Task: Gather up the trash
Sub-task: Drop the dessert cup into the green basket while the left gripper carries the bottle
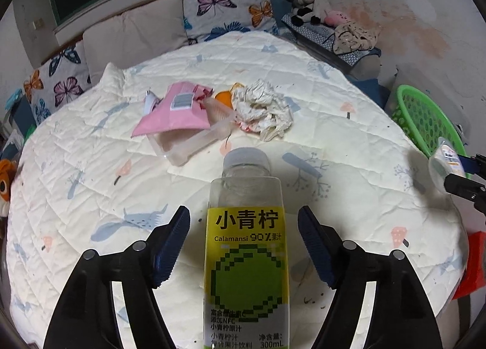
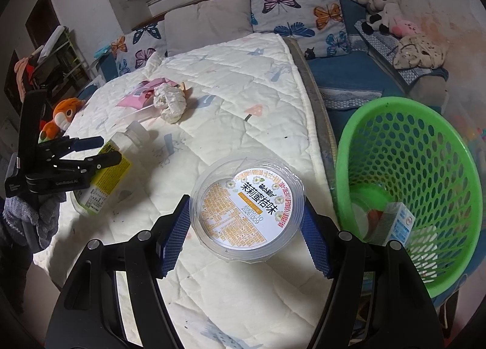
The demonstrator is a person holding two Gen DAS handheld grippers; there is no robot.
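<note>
My left gripper [image 1: 244,245] is open around an empty juice bottle [image 1: 247,245] with a green-yellow label that lies on the white quilt [image 1: 91,191]; its pads stand clear of both sides. My right gripper [image 2: 246,226] is shut on a clear plastic cup [image 2: 247,210] with a printed lid, held above the quilt's right edge beside the green basket [image 2: 410,172]. Further back on the quilt lie a pink packet [image 1: 173,112], a clear plastic tray [image 1: 194,142] and crumpled white paper [image 1: 264,108]. The left gripper [image 2: 100,151] and bottle [image 2: 115,166] also show in the right wrist view.
The basket holds a small carton [image 2: 391,224] and other trash. Butterfly pillows [image 1: 231,11] and plush toys [image 1: 306,2] lie at the back. An orange plush toy [image 2: 63,118] sits at the bed's left side.
</note>
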